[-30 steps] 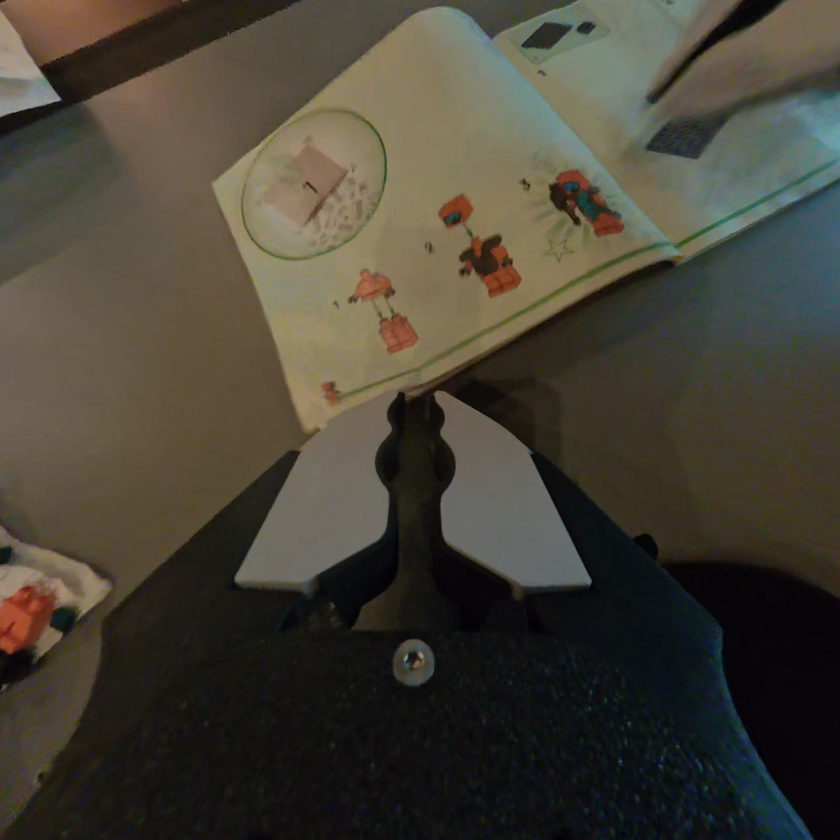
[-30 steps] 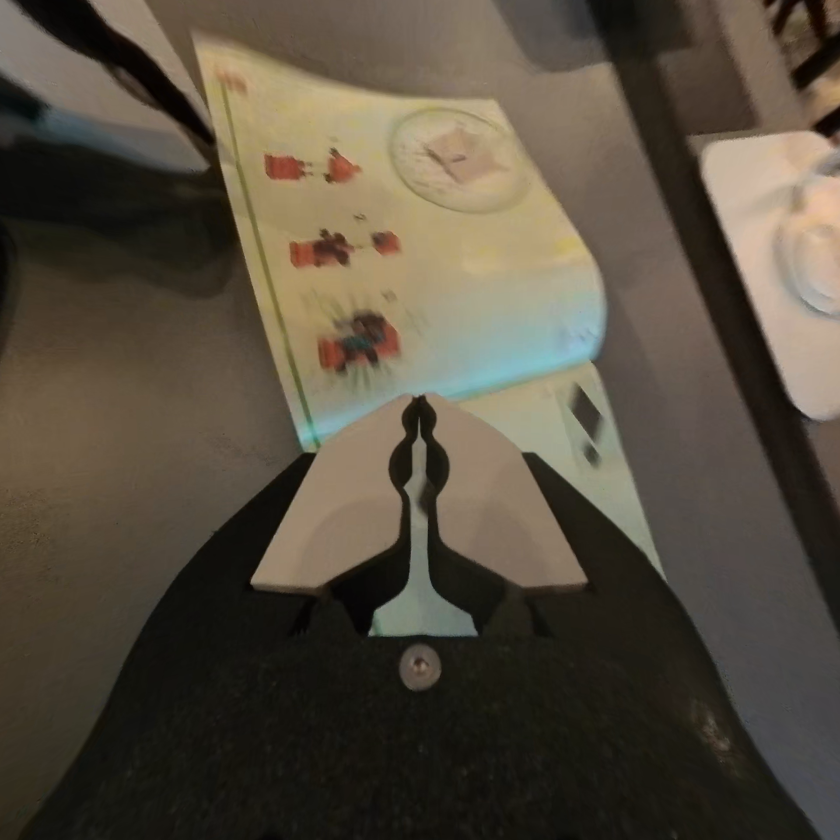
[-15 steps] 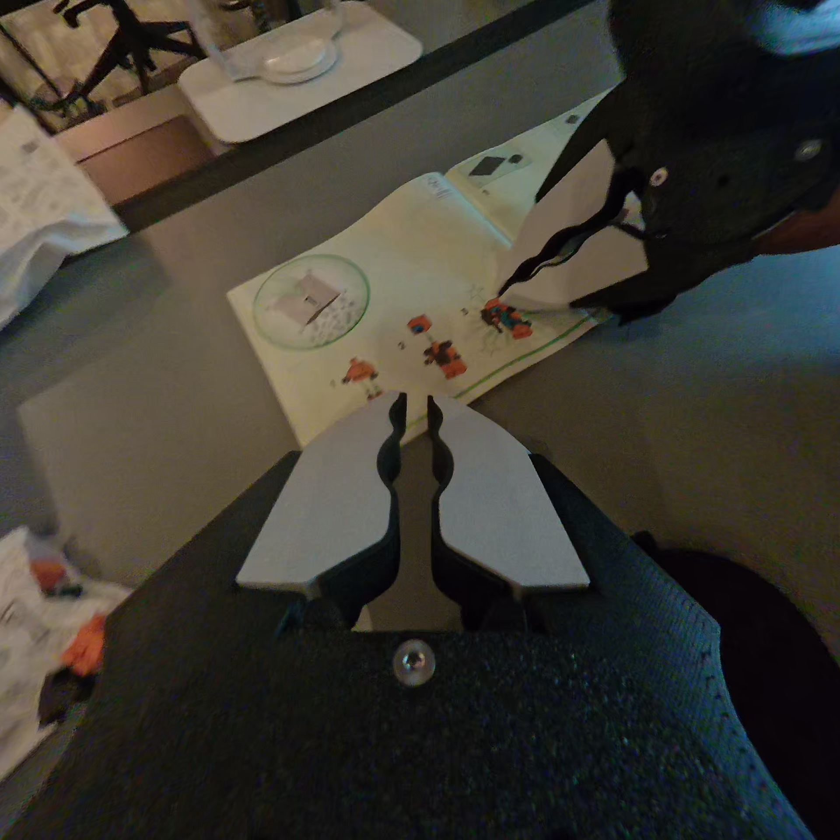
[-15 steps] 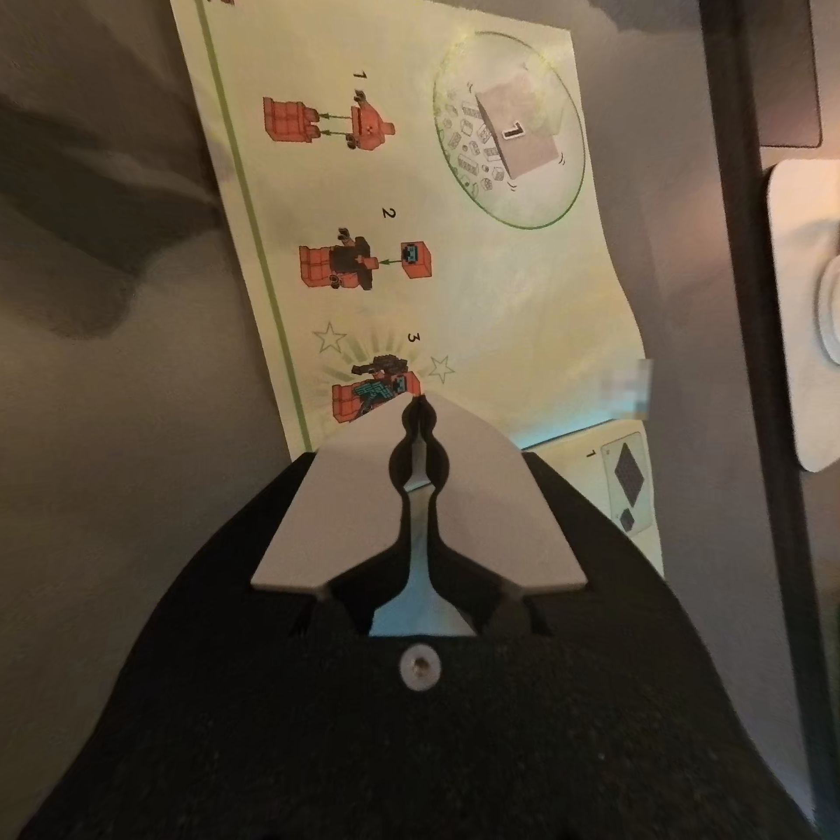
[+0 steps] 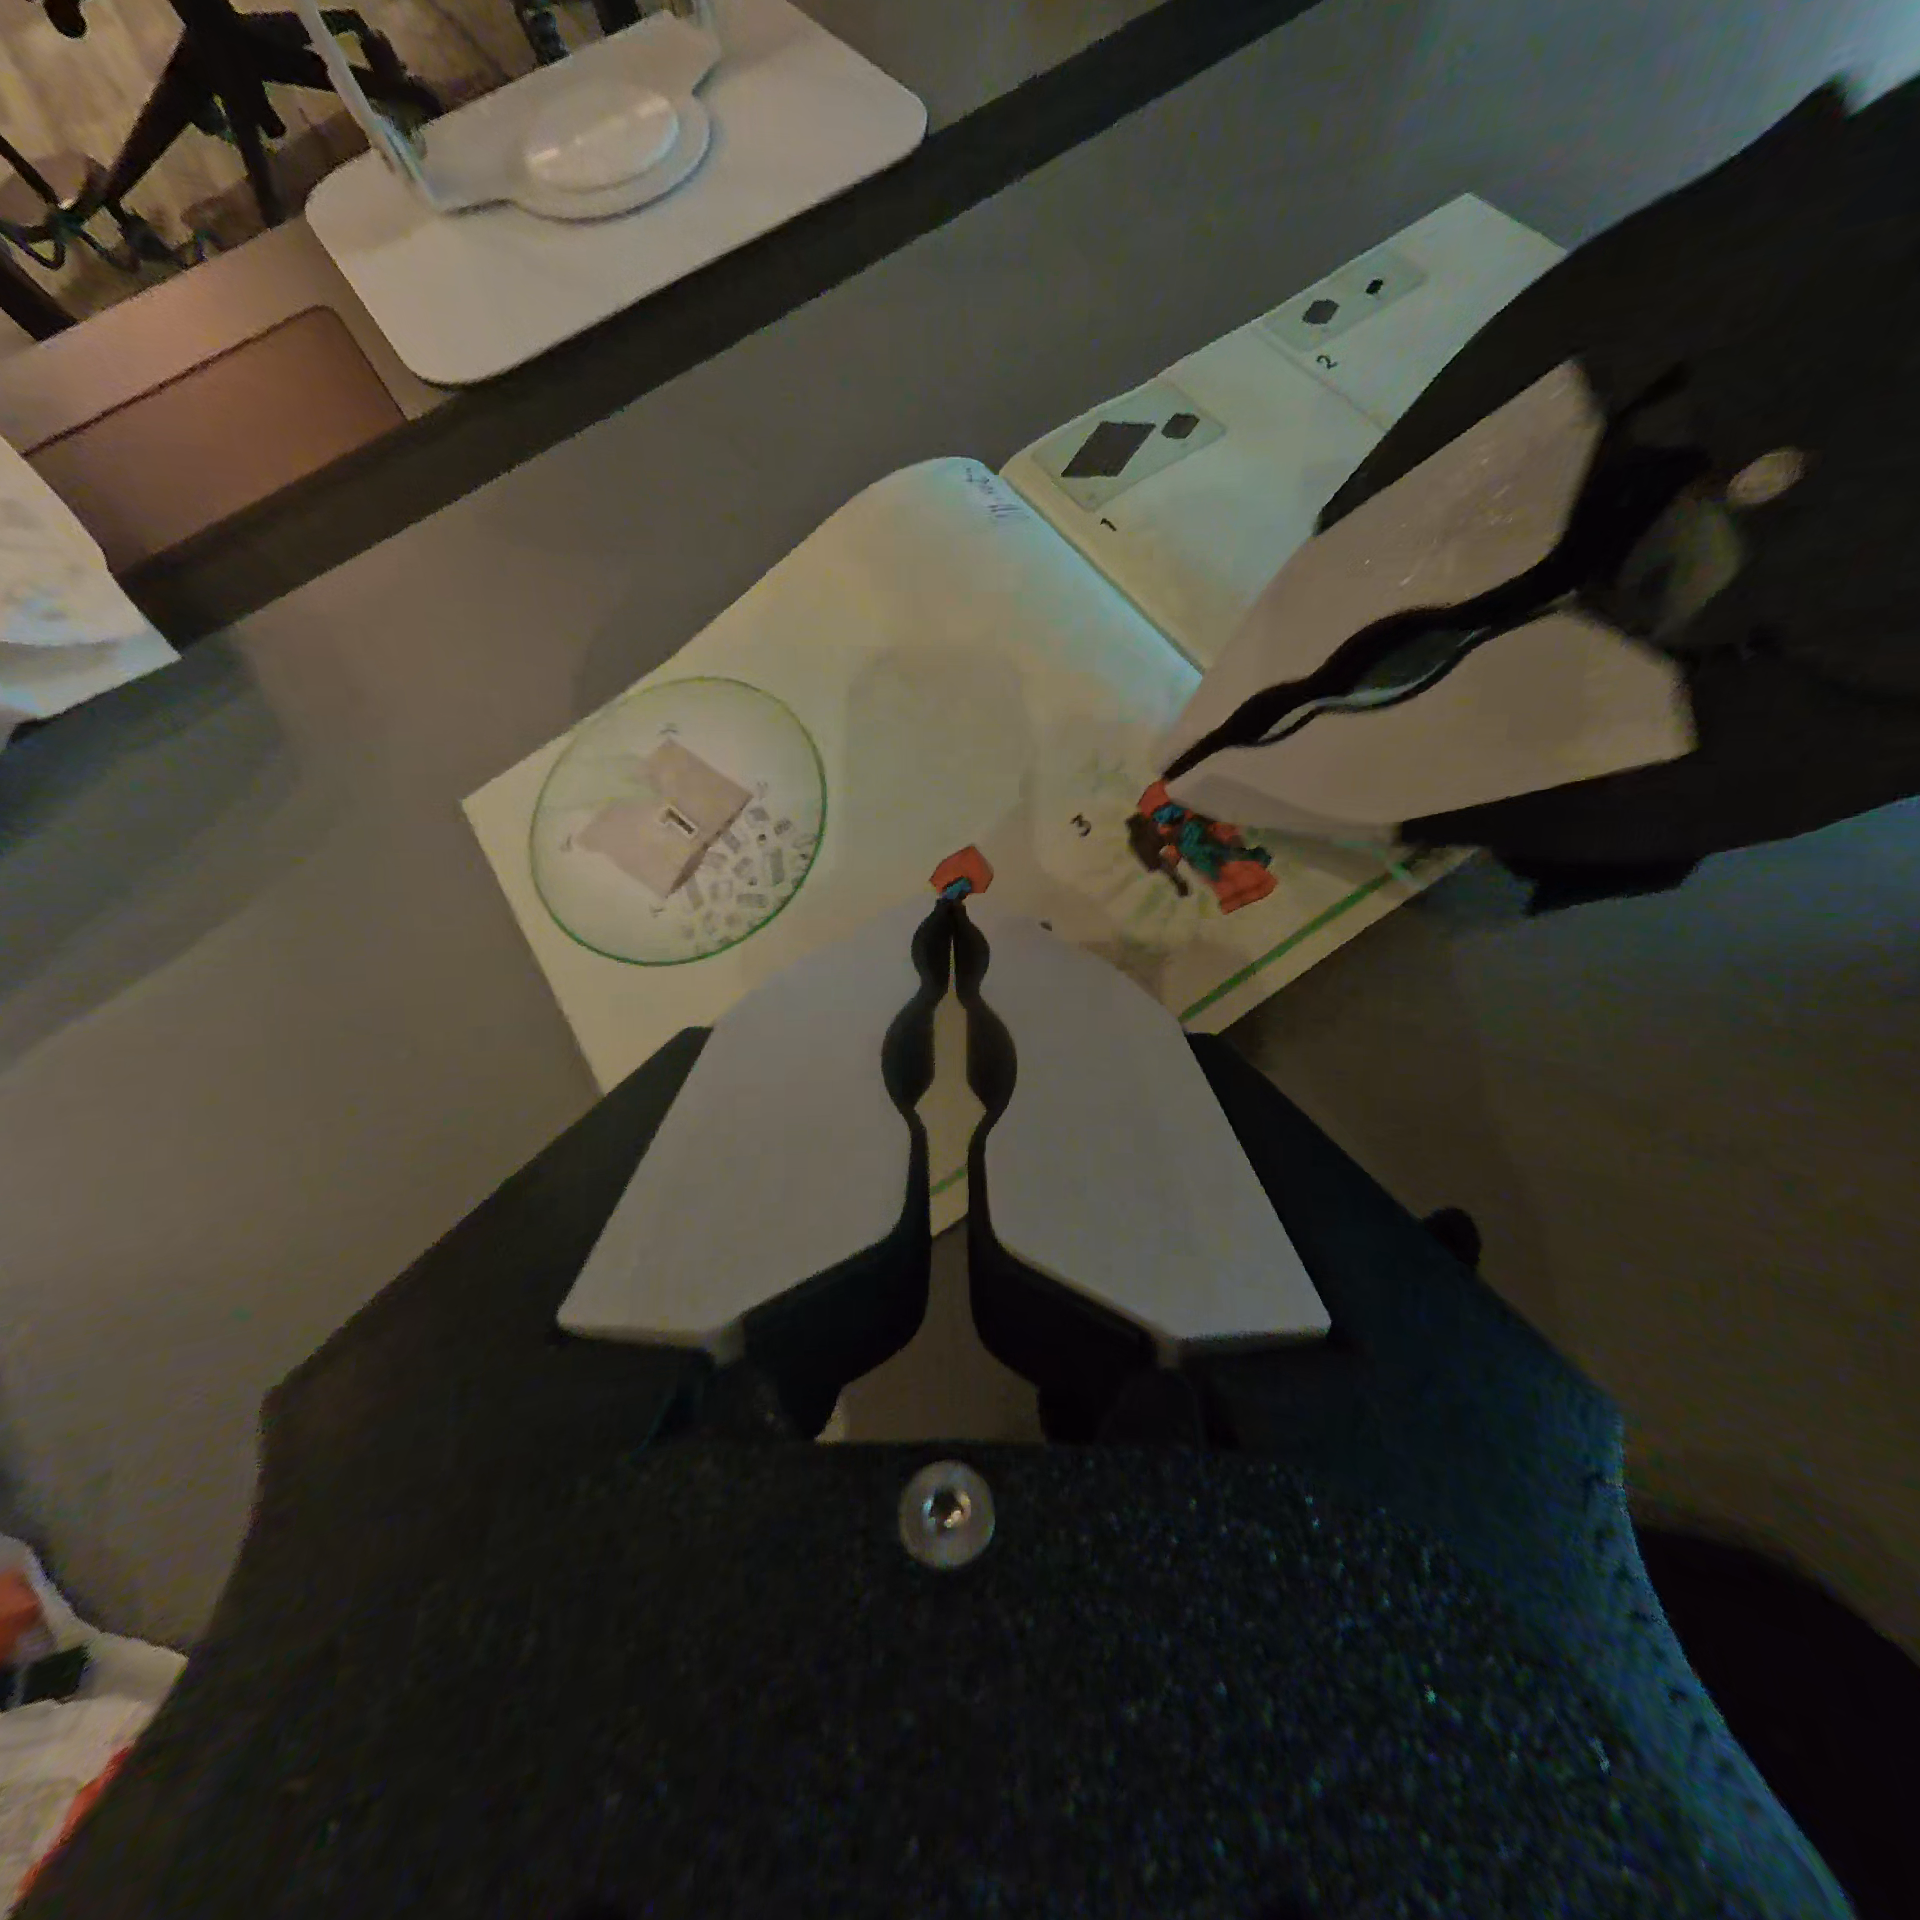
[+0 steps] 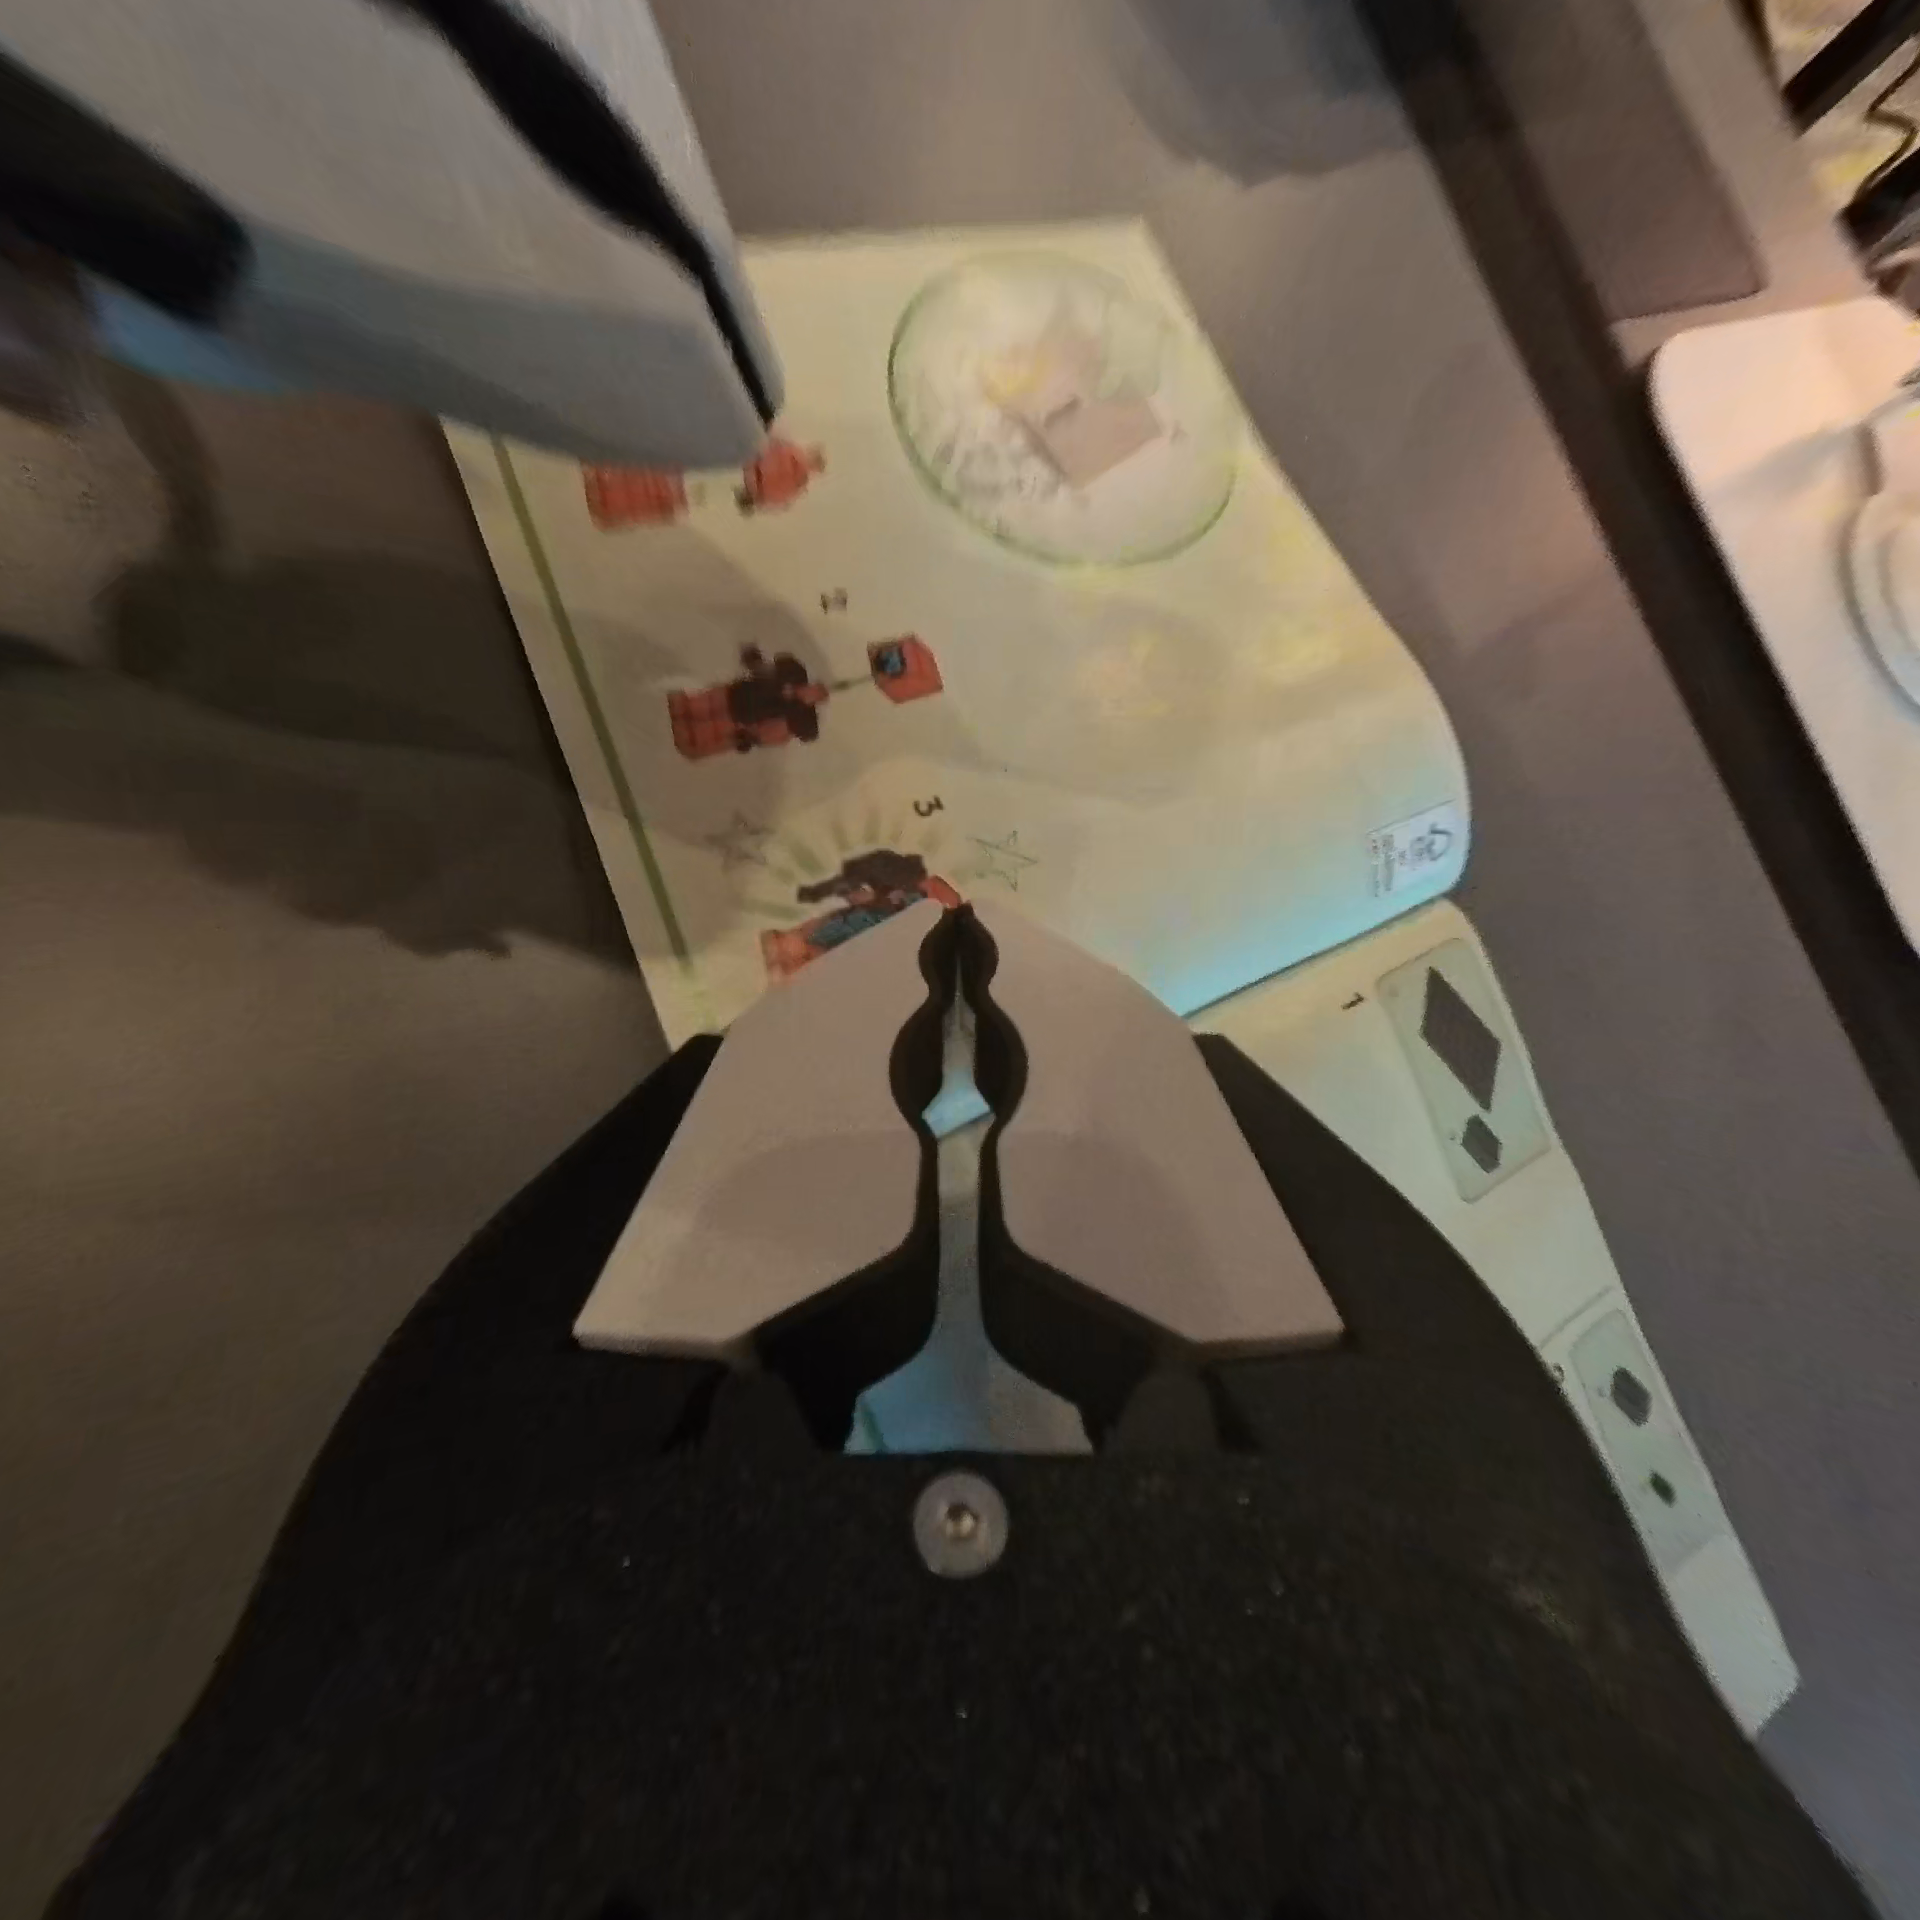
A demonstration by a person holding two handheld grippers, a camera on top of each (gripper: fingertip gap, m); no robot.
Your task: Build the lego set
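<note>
Instruction booklet (image 5: 935, 644) partly hidden by closed claws, bricks unclear

Pale cream instruction booklet (image 5: 935, 665) with a green border line, green-ringed circle, and orange-red, black and teal brick figures. Matte grey table (image 5: 312, 1039). Light grey fingers (image 5: 790, 1143) on speckled black housings. White tray (image 5: 623, 239).
</note>
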